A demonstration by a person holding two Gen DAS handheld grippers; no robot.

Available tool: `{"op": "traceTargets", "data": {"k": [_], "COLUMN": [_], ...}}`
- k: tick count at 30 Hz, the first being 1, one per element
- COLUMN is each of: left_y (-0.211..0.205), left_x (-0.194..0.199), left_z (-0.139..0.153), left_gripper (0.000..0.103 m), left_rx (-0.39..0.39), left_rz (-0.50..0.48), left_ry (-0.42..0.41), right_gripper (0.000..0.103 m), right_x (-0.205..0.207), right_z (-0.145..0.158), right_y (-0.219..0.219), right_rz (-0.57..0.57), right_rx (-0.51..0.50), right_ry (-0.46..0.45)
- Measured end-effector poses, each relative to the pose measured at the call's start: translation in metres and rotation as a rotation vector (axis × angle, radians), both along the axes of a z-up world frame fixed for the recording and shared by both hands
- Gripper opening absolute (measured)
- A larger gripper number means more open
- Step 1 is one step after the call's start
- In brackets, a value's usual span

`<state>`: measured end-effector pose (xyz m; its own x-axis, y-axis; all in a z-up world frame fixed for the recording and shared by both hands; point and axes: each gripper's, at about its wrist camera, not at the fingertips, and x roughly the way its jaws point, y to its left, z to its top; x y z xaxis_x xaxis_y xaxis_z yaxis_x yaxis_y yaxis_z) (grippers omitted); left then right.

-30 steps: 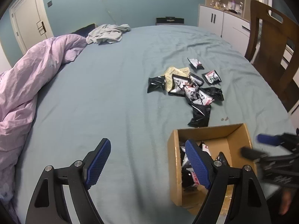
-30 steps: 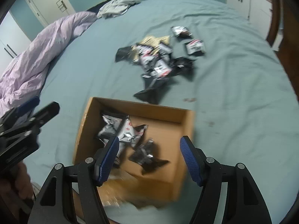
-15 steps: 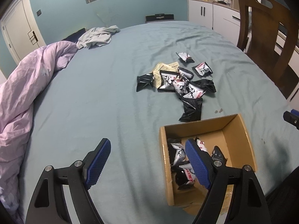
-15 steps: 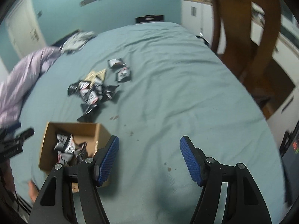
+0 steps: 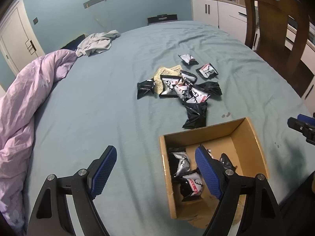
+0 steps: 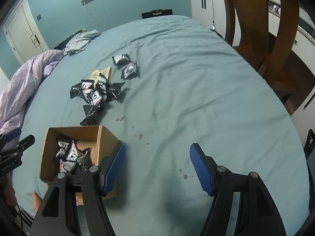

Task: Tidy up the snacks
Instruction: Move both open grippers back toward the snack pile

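A cardboard box (image 5: 254, 137) sits open on a blue-sheeted bed (image 5: 98, 102), several black-and-silver snack packets (image 5: 184, 165) lying loose inside it. Just beyond its far wall, a heap of more packets (image 5: 183, 90) lies scattered on the sheet, two yellow ones (image 5: 167, 72) among them. The left gripper (image 5: 155, 169) hangs over the box's left edge, jaws spread wide and empty, one blue pad above the box. The right gripper (image 6: 157, 167) hovers over bare sheet just right of the box, jaws likewise apart and holding nothing. A lilac duvet (image 5: 25, 98) is bunched along the bed's left side, a wooden chair (image 5: 275, 25) stands at right.
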<state>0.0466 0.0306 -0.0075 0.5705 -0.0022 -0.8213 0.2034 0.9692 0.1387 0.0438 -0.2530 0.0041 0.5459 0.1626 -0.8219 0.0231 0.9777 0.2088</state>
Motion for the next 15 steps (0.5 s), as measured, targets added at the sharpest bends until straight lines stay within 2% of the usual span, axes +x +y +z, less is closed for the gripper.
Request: {"op": "traceTargets", "data": {"k": [11, 15], "left_y": [-0.006, -0.006], "left_x": [-0.003, -0.003], "left_z": [0.004, 0.005], "left_gripper": [0.083, 0.083], "left_rx": [-0.013, -0.027], "left_rz": [-0.025, -0.028], "left_ry": [0.011, 0.014], "right_gripper": [0.067, 0.067], "right_x": [0.031, 0.046], "right_z": [-0.013, -0.019], "right_y": [-0.003, 0.004], "right_rz": [0.031, 0.055], "right_rx": [0.026, 0.001], "right_ry": [0.033, 0.033]}}
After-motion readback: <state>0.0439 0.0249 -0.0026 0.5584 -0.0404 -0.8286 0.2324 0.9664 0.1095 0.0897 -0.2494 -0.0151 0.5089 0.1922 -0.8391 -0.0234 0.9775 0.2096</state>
